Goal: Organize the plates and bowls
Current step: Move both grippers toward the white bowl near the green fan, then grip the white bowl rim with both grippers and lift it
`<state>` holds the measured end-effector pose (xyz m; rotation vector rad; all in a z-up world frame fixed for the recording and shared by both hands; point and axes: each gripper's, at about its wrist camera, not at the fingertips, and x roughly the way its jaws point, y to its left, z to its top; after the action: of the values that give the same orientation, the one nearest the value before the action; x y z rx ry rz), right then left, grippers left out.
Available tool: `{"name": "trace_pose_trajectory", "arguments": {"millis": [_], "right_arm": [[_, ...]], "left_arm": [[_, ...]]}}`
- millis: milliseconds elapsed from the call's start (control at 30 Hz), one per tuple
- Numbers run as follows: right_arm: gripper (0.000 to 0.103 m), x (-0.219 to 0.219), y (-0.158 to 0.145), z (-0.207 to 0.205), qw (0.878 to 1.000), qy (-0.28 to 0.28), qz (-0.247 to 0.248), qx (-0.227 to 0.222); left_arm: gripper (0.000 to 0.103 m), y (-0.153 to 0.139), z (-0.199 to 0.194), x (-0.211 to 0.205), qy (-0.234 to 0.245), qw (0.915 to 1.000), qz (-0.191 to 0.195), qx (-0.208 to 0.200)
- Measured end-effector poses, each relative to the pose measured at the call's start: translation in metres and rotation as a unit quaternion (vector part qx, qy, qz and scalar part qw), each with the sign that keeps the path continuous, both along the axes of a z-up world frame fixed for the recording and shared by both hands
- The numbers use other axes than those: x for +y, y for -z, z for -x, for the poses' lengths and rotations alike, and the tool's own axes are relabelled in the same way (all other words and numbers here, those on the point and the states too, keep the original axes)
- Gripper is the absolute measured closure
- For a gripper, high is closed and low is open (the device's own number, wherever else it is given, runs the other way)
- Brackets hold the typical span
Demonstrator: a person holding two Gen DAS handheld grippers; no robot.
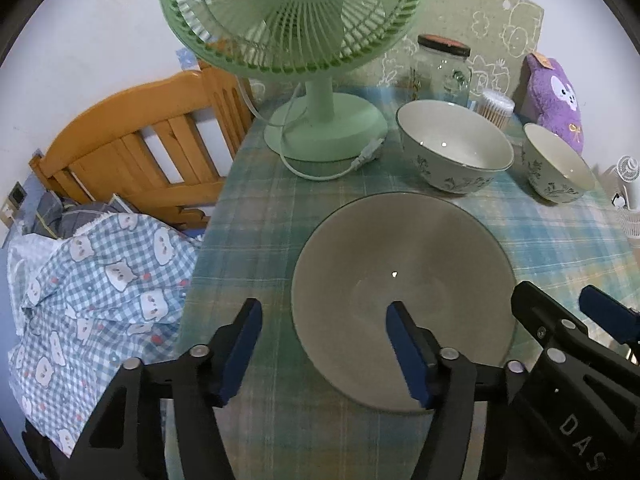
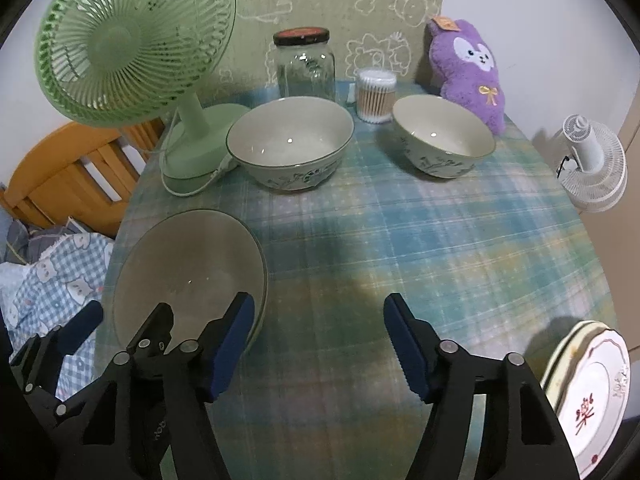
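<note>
1. My left gripper [image 1: 324, 344] hangs over the near left part of the grey-green plate [image 1: 404, 296] on the plaid tablecloth [image 2: 400, 240], jaws half-wide and empty, one blue pad above the plate, the other outside its left rim.
2. My right gripper [image 2: 318, 344], likewise part-open and holding nothing, straddles the plate's right rim; both hands look about equally near.
3. Beyond stand the large bowl [image 2: 290, 142] and small bowl [image 2: 442, 136], apart; the stacked plates [image 2: 592, 392] sit at my near right.
4. Legible writing: only "DAS" on the right gripper's body.
</note>
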<state>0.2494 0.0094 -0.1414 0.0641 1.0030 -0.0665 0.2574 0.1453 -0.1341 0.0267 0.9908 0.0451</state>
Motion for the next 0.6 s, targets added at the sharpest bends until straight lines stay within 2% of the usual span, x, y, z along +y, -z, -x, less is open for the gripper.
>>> {"name": "trace_pose_trajectory", "arguments": {"millis": [133, 300, 467, 600], "right_arm": [[0.048, 0.005, 0.008, -0.008, 1.000, -0.005, -0.005, 0.007], [0.063, 0.014, 0.015, -0.015, 1.000, -0.021, -0.013, 0.015], [0.089, 0.022, 0.019, -0.019, 0.999, -0.040, -0.018, 0.019], [0.090, 0.025, 0.015, -0.019, 0.999, -0.046, -0.012, 0.018]], "left_arm": [[0.059, 0.009, -0.007, 0.000, 0.005, 0.9999, 0.011, 0.012], [0.066, 0.013, -0.010, 0.000, 0.009, 0.9998, 0.006, 0.017], [0.072, 0.015, -0.011, 0.004, 0.013, 0.9997, 0.011, 0.020], [0.073, 0.013, -0.011, 0.006, 0.013, 0.9994, 0.025, 0.022]]}}
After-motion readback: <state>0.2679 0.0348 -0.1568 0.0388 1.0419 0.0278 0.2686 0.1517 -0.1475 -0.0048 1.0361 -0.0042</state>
